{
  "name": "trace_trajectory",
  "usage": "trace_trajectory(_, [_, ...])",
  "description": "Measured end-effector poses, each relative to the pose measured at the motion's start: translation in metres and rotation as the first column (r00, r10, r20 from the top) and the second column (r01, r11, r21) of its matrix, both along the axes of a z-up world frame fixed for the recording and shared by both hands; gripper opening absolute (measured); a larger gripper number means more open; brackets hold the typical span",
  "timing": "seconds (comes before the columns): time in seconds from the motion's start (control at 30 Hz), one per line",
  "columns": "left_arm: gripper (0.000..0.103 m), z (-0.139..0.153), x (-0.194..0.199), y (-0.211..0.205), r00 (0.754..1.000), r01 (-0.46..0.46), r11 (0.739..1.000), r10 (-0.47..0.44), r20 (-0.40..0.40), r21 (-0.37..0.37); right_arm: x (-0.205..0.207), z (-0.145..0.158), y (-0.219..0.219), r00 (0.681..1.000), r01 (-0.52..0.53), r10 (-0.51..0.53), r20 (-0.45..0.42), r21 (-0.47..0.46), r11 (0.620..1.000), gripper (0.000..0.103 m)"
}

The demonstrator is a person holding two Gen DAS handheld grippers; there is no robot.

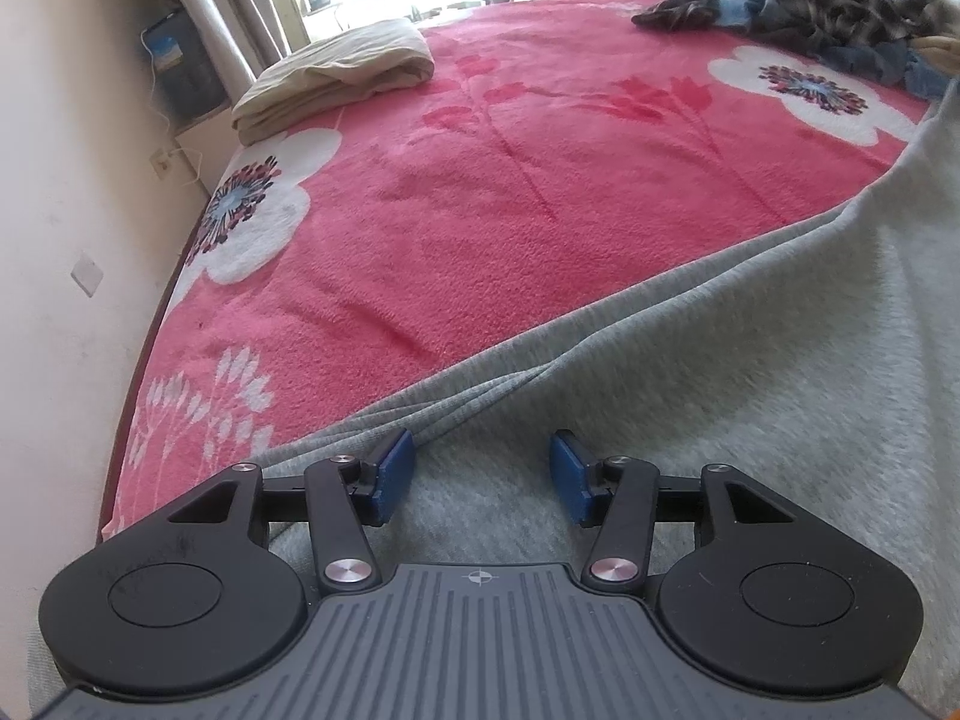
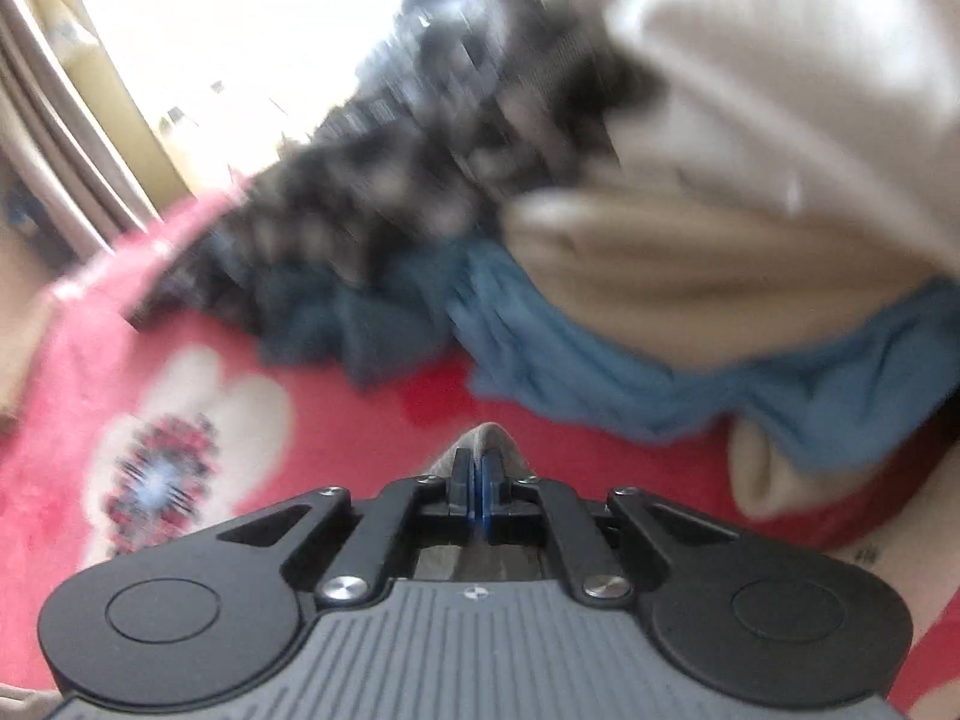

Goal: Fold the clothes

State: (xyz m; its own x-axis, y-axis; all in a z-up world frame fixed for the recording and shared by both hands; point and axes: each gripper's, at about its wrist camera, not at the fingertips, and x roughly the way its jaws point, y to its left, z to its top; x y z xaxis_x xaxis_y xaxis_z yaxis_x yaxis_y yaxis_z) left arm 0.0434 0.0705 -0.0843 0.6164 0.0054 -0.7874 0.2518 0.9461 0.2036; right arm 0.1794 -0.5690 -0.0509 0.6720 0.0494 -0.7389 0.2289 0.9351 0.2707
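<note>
A light grey knit garment (image 1: 720,390) lies spread over the near right part of the pink flowered blanket (image 1: 480,210), with a few ridged folds along its edge. My left gripper (image 1: 483,459) hovers just above that edge; its blue pads (image 1: 396,465) stand well apart with nothing pinched between them. In the blurred right wrist view, my right gripper (image 2: 478,462) is shut. A small peak of grey cloth (image 2: 489,435) pokes out around its tips, so it grips a bit of the grey garment.
A folded beige cloth (image 1: 336,78) lies at the bed's far left corner. A heap of unfolded clothes (image 1: 840,0) sits at the far right: plaid (image 2: 390,180), blue (image 2: 600,372) and cream (image 2: 720,120). A wall (image 1: 60,240) borders the bed's left side.
</note>
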Motion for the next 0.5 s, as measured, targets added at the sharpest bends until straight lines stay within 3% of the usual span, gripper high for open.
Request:
trace_trajectory(0.13, [0.051, 0.0, 0.0, -0.002, 1.0, -0.005, 1.0, 0.005, -0.002, 0.01, 0.005, 0.011, -0.001, 0.998, -0.023, 0.022, 0.063, 0.003, 1.0, 0.003])
trace_trajectory(0.27, [0.051, 0.0, 0.0, -0.004, 1.0, -0.008, 1.0, 0.009, -0.004, 0.02, 0.023, -0.015, 0.0, 1.0, -0.016, 0.016, 0.016, -0.015, 1.0, 0.003])
trace_trajectory(0.43, [0.052, -0.001, 0.001, -0.004, 1.0, -0.003, 1.0, 0.003, -0.003, 0.024, 0.026, -0.039, -0.01, 0.992, 0.088, -0.095, -0.088, -0.075, 0.993, 0.008])
trace_trajectory(0.5, [0.053, -0.001, 0.001, -0.004, 1.0, -0.003, 1.0, 0.003, 0.007, 0.021, 0.011, -0.025, -0.013, 0.991, 0.115, -0.119, -0.054, -0.066, 0.991, 0.009])
